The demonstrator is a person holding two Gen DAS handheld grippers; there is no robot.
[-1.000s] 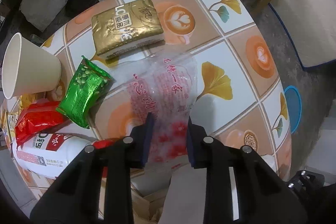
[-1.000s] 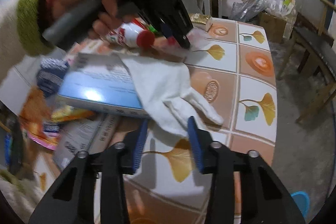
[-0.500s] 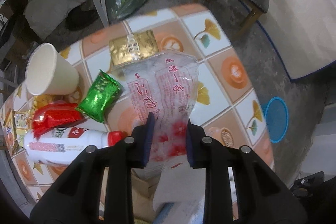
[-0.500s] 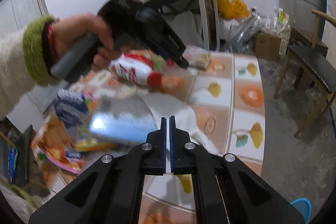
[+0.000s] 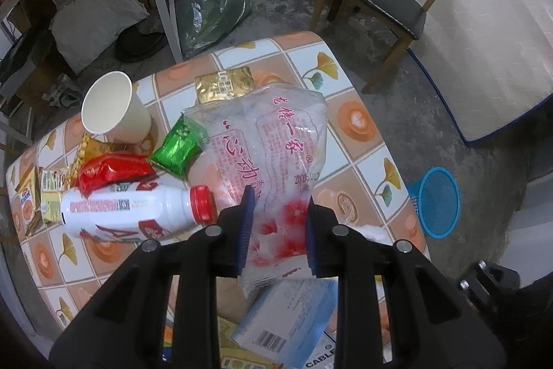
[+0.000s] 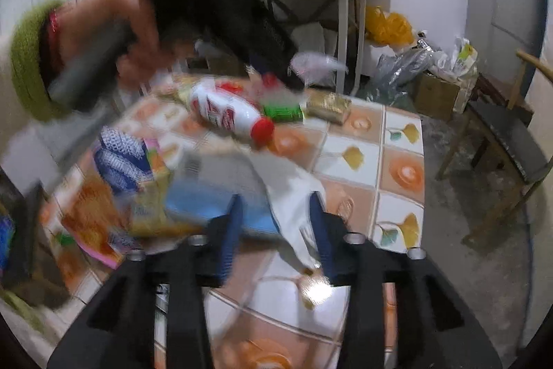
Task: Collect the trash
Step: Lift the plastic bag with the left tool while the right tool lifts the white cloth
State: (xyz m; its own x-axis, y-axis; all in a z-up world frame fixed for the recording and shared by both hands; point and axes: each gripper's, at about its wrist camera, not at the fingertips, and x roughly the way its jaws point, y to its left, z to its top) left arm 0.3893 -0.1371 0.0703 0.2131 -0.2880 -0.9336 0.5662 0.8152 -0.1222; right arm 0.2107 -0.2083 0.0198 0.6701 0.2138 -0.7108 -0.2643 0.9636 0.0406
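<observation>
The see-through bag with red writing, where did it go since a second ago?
The left gripper lifted the clear bag off the table. The right gripper snapped shut, and its jaws are opening again, empty. Cup, bottle and snack packs stayed put.

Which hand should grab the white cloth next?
Probably the right. Its gripper is opening with the cloth just ahead between its fingers, and holds nothing. The left gripper is busy holding a clear wrapper.

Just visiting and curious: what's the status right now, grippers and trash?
Left gripper clamped on clear plastic wrapper with red print, lifted off tiled table. Right gripper opening, nothing pinched, over white cloth. Nothing in the way.
</observation>
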